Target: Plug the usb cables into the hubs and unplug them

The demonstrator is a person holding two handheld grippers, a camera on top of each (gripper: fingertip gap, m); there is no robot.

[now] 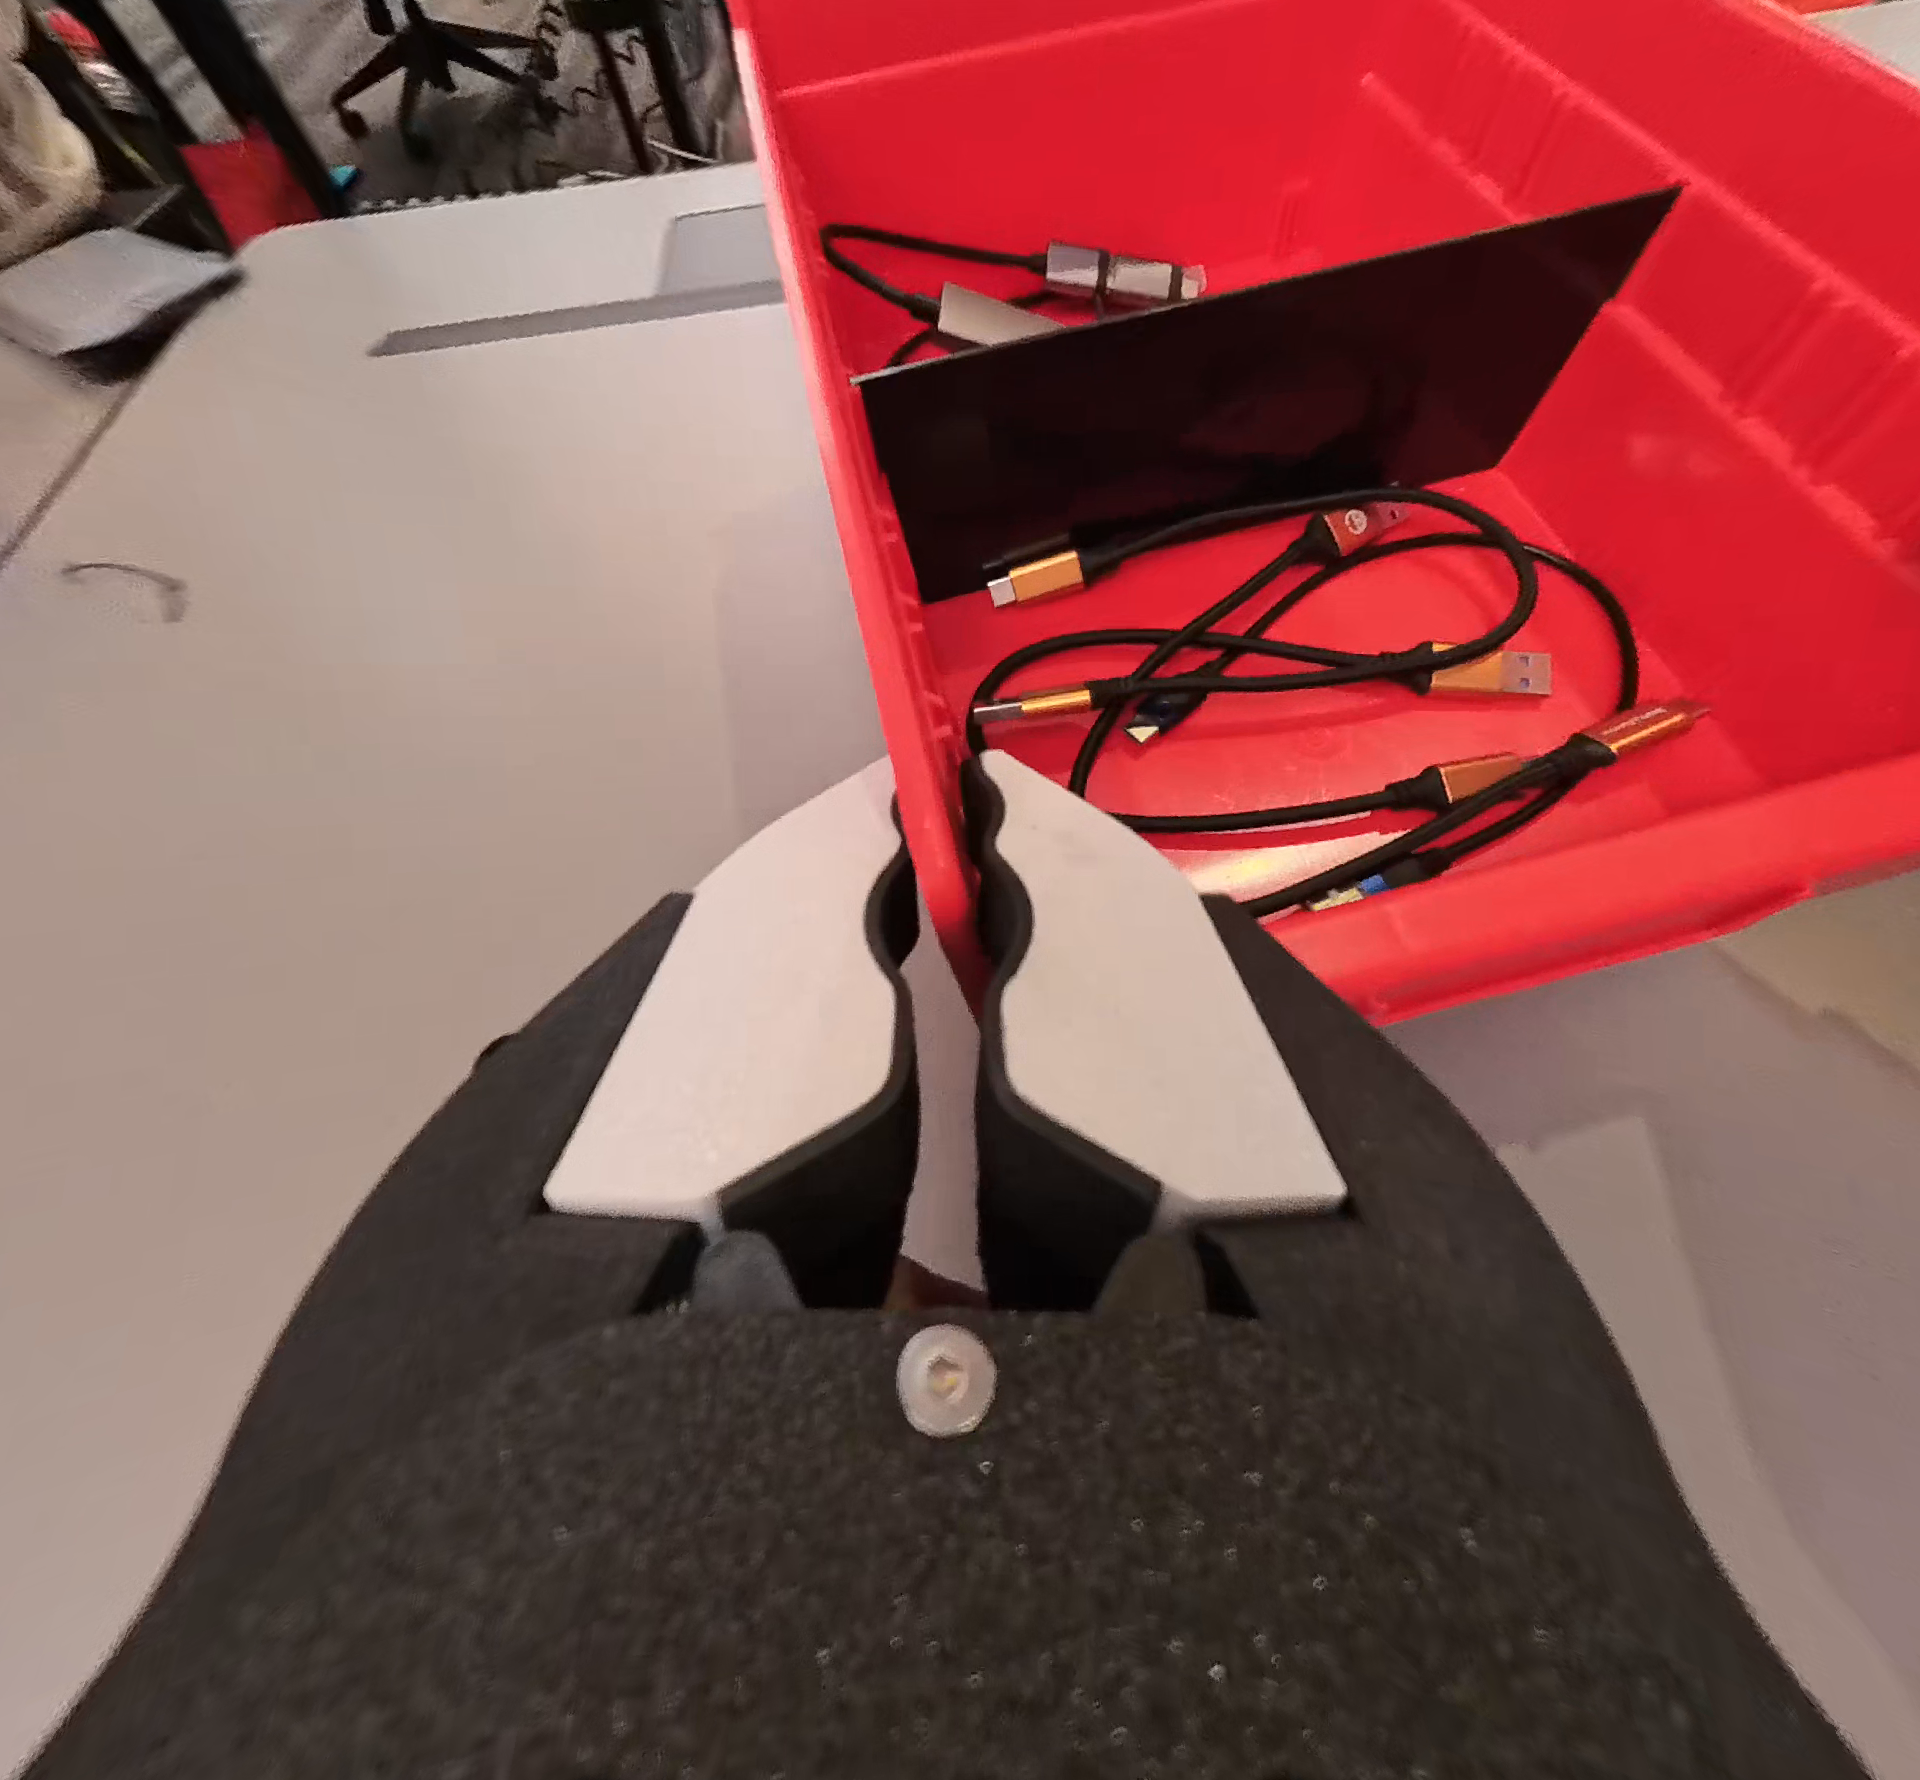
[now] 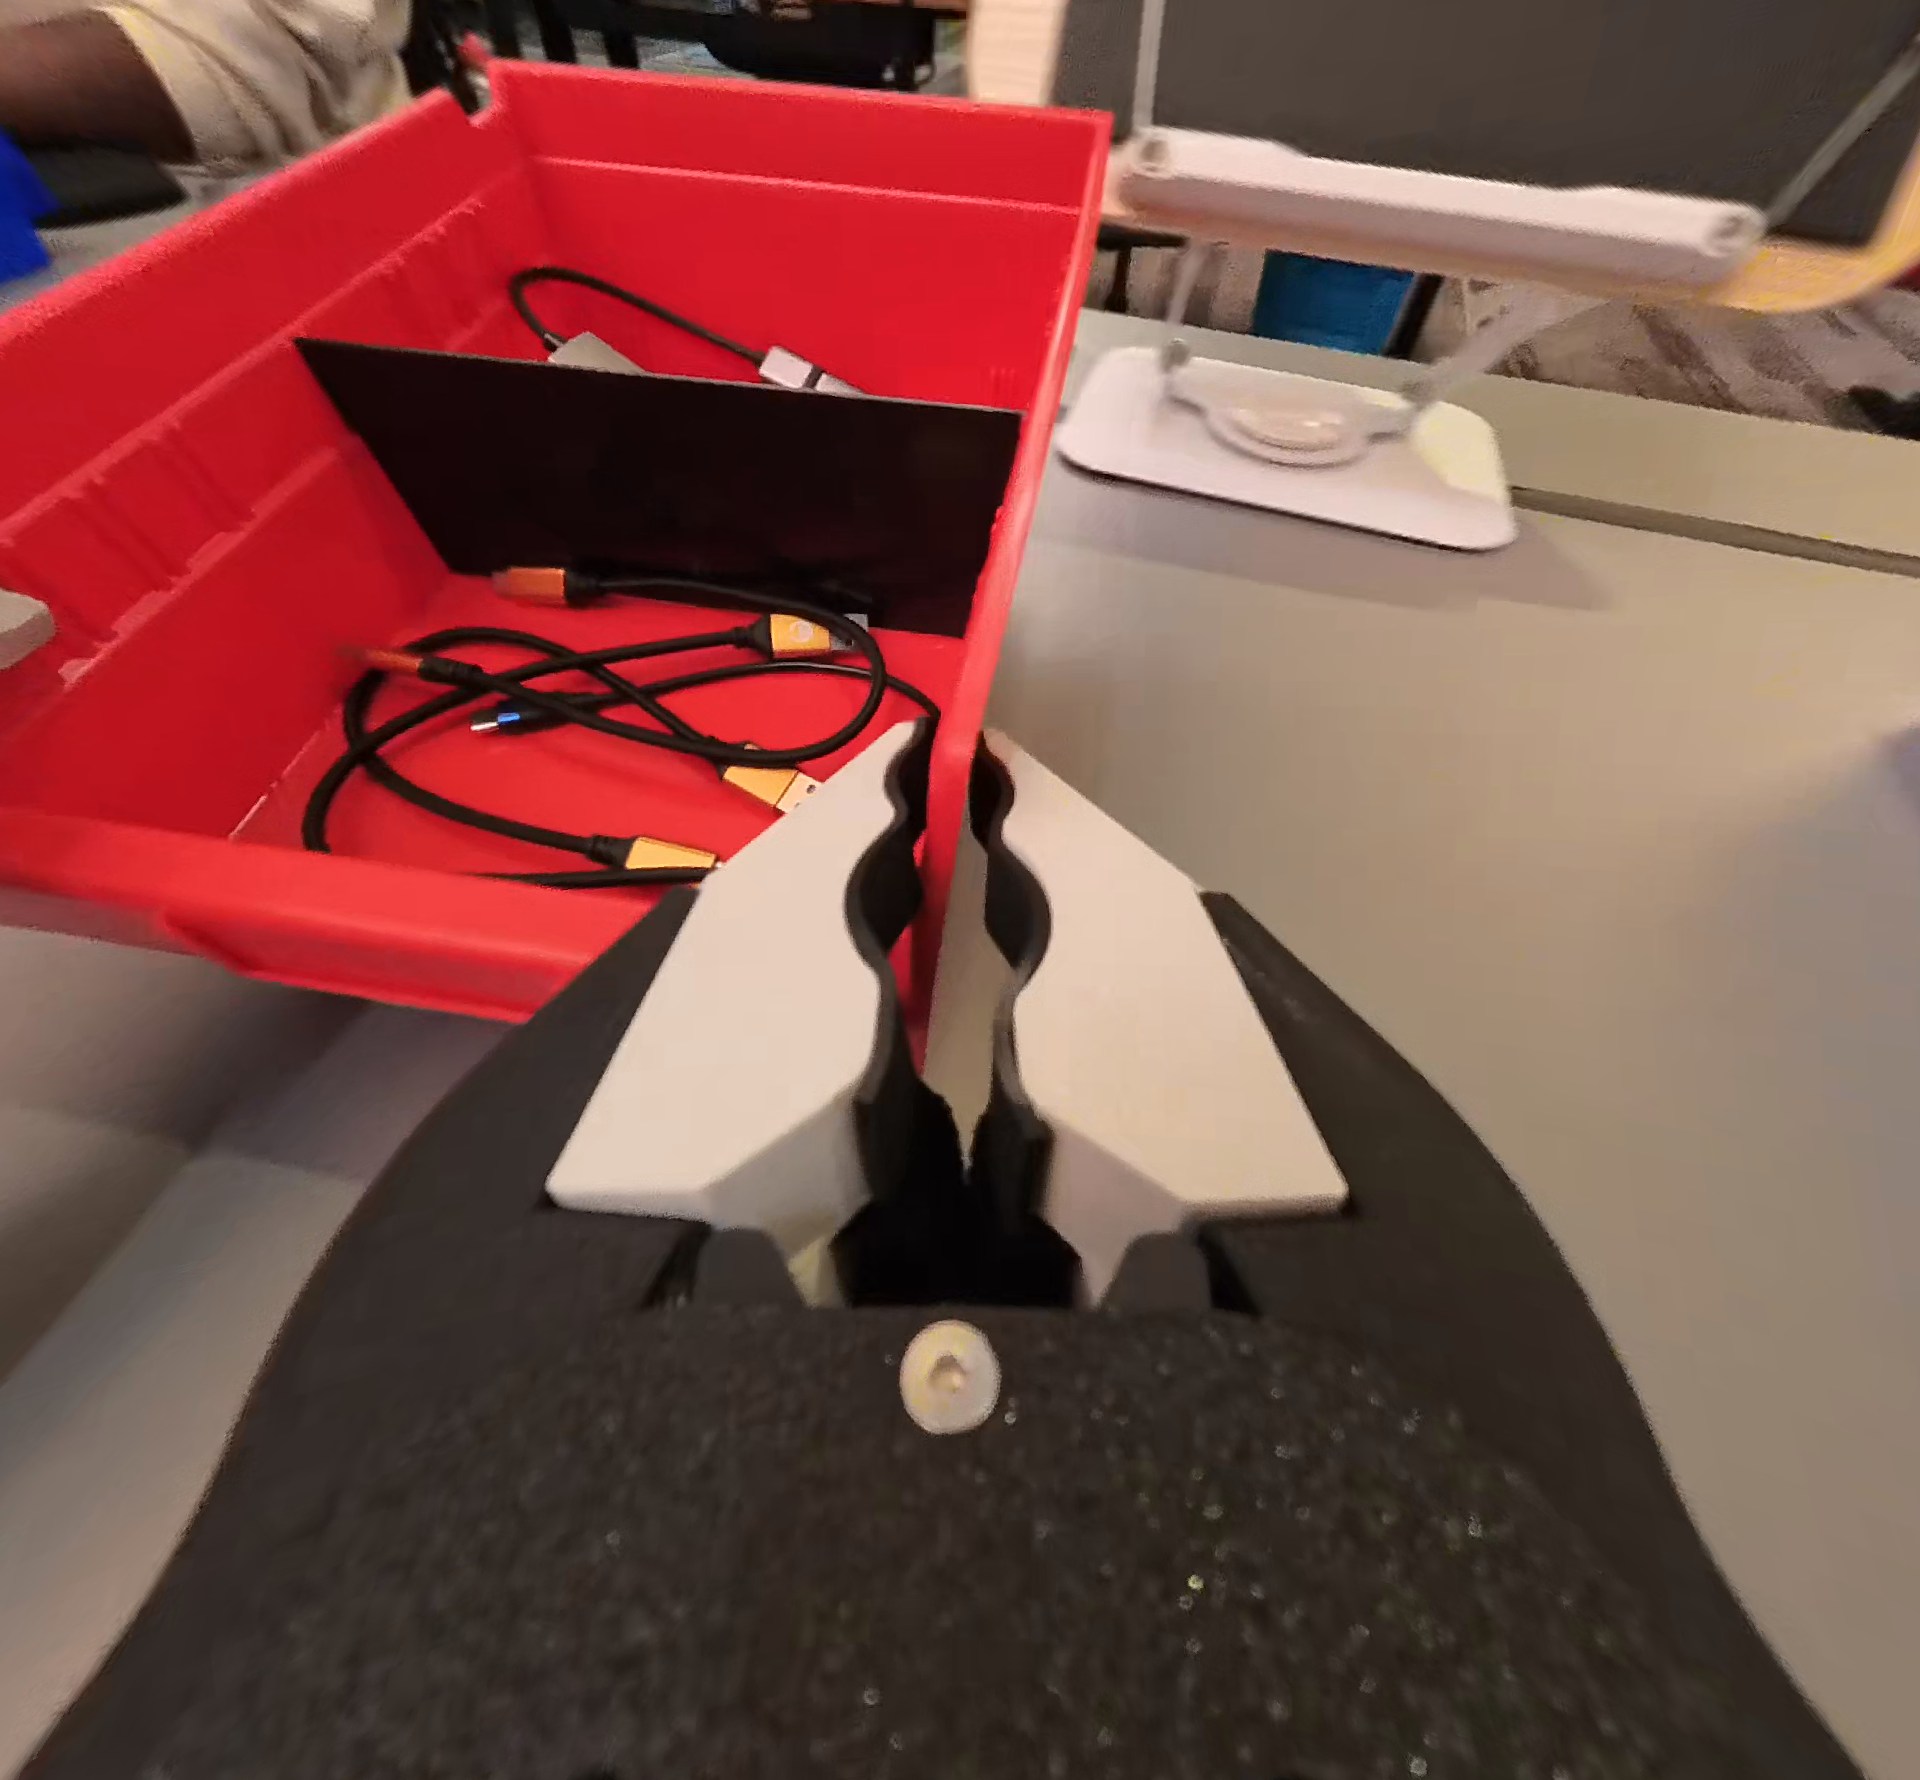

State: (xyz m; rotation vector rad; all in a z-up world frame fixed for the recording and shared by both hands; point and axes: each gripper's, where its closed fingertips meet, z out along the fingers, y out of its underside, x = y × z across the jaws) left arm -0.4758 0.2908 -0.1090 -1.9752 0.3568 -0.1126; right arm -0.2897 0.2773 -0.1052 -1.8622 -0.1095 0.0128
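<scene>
Gripping: I am clamping the left gripper [image 1: 940,785] on the red bin [image 1: 1143,16] wall.
Right gripper [image 2: 951,743]: pinching the opposite wall.
Cables [image 1: 1351,681]: lying inside.

Each of the 2 cameras sits just behind its own gripper, looking forward and down along the fingers. The left view rides close at the bin's [image 1: 1195,47] left wall near the front corner, facing across it to the right. The right view rides close at the right wall, facing left. Both share the bin's inside: the divider [image 1: 1247,400], the cables [image 2: 623,702] in front of it, the hubs [image 1: 1101,276] behind.
</scene>
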